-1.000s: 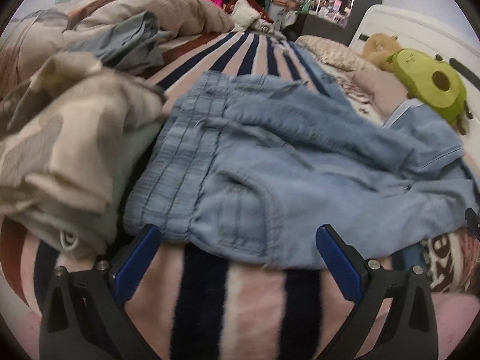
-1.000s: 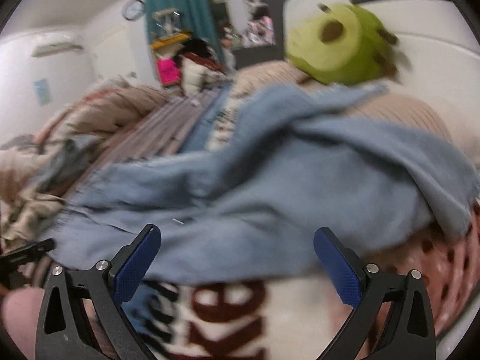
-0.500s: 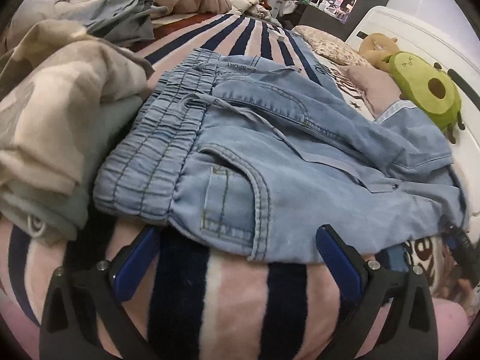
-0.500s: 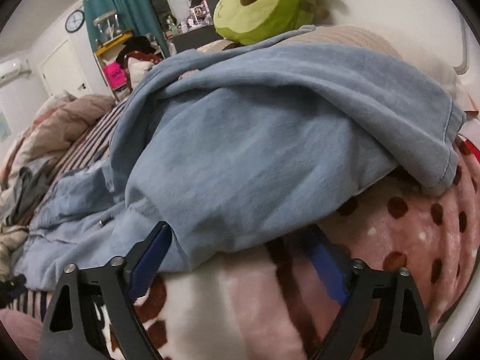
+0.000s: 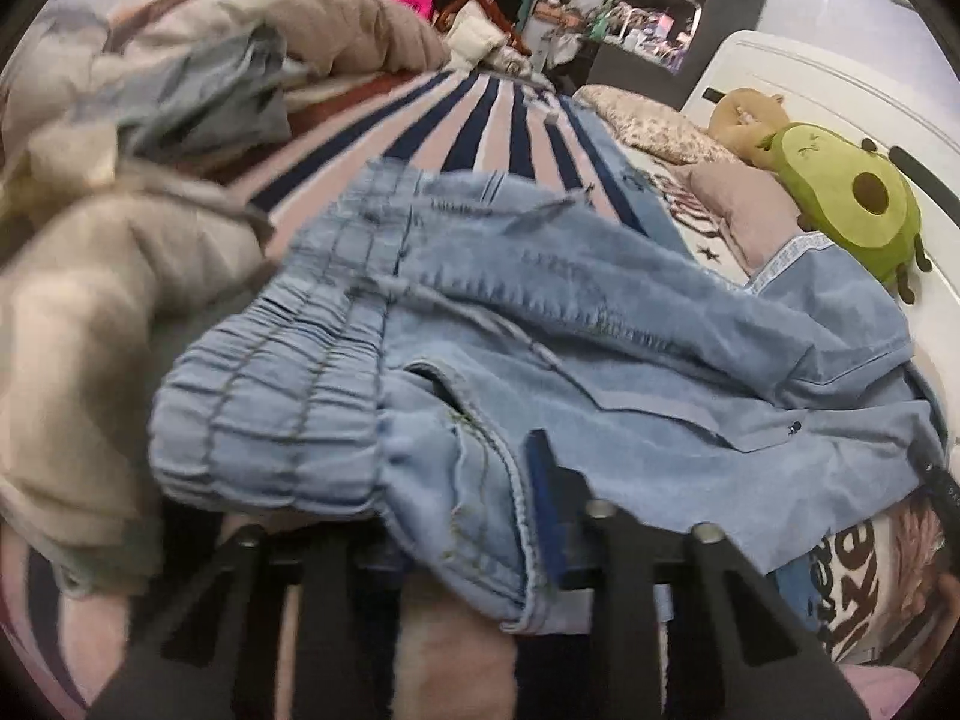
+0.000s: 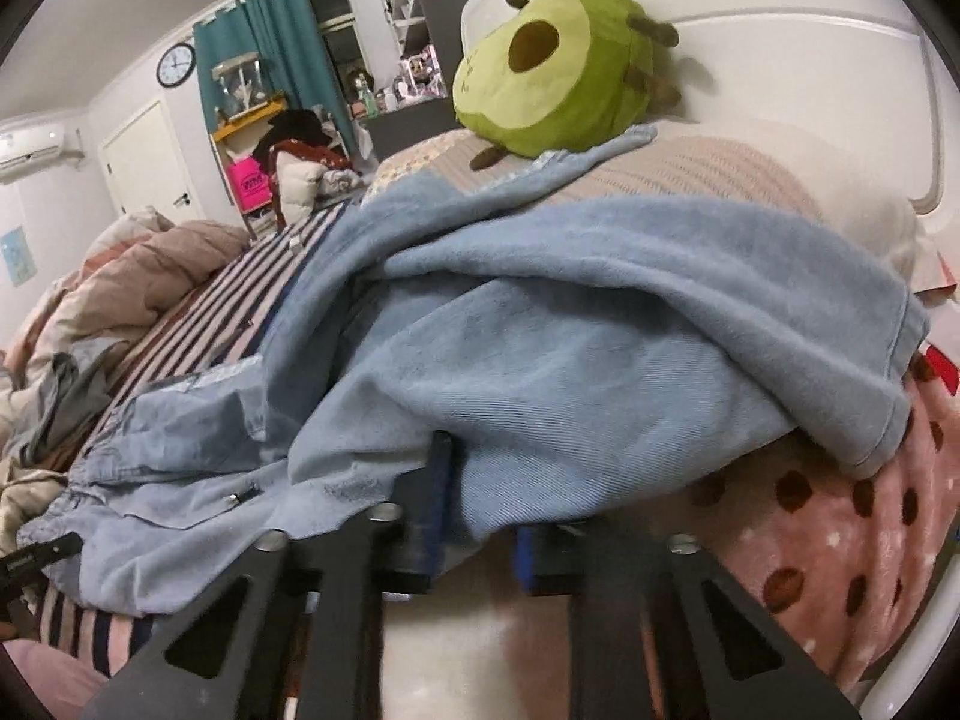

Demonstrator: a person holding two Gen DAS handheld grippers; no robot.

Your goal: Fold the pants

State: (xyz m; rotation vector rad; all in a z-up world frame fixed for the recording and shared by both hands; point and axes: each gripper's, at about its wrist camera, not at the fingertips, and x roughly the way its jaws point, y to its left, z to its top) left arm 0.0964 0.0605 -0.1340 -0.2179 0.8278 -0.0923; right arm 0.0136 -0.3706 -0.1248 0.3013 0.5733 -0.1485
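Pants [image 5: 600,348]: light blue denim, lying crumpled across the bed [image 5: 498,114] on a pink and navy striped blanket [image 5: 480,132]. Elastic waistband end toward the left tongs, legs running off toward the right tongs and the headboard [image 6: 750,60].

Left tongs [image 5: 468,510]: closed down on the pants at the waistband corner, beside the pocket seam. One blue pad [image 5: 543,516] is visible pressed against the denim; the other is hidden under the cloth.

Right tongs [image 6: 474,498]: closed on a fold of the pants [image 6: 600,360] near the leg end. The blue pads sit either side of the gripped cloth, the gap between them narrow.

Surroundings: heap of beige clothing [image 5: 90,312] just left of the waistband. Avocado plush toy [image 6: 558,66] rests against the headboard, touching the far edge of a pant leg. A pink dotted blanket [image 6: 840,516] lies under the leg hem on the right.
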